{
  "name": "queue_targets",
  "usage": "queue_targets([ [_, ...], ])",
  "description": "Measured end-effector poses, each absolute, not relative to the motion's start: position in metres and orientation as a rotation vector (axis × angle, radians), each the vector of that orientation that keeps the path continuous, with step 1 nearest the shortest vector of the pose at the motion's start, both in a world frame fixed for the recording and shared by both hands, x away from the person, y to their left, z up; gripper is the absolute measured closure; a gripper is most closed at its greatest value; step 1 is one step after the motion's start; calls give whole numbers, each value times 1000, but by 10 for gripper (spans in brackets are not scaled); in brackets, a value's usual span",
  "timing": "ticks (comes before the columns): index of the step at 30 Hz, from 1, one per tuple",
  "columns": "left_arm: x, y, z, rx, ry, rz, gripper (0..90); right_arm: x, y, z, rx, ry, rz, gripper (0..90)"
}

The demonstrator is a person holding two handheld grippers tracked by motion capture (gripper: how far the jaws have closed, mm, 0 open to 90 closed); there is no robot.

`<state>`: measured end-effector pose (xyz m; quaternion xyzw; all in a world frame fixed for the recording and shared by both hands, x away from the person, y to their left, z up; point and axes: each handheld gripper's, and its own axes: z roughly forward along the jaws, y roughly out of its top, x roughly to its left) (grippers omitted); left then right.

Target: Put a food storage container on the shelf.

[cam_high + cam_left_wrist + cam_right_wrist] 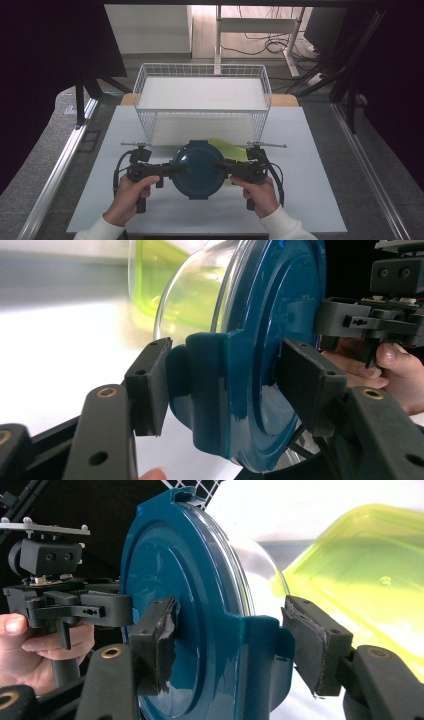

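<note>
**Lidded bowl held by its two side tabs**

I had the bowl [199, 170] low in the middle of the high view, carried between both grippers in front of the wire basket [202, 75] that took up the upper middle of the frame. It was a clear glass or plastic bowl under a dark teal lid [280, 330], with a yellow-green container [370, 575] behind it. I judged the load fairly heavy and rigid, with a smooth, glossy lid that could slip, and a body that might crack if dropped. The sensible places to hold it were the two latch tabs on opposite sides of the lid, and that was where I was.

In the left gripper view, the left gripper [225, 385] straddled one tab [210, 390] at the frame's centre: one finger [148, 385] lay against the tab's outer flap on the left, the other [312, 385] on the lid's top face on the right. The jaws were part-closed and clamped on that tab and rim.

In the right gripper view, the right gripper [235, 645] did the same on the opposite tab [262, 655]; its left finger [155, 640] pressed the lid's face, while its right finger [315, 650] stood at the tab's flap, seemingly touching it, though I could not be sure.
</note>
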<state>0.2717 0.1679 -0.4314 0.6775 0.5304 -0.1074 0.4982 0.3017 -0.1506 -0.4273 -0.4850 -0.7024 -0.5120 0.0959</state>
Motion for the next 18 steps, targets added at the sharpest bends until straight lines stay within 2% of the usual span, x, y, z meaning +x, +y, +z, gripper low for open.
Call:
queue_targets([
  [18, 302, 174, -377, 1624, 1203, -170, 403, 329, -148, -374, -1390, -2103, -1652, 402],
])
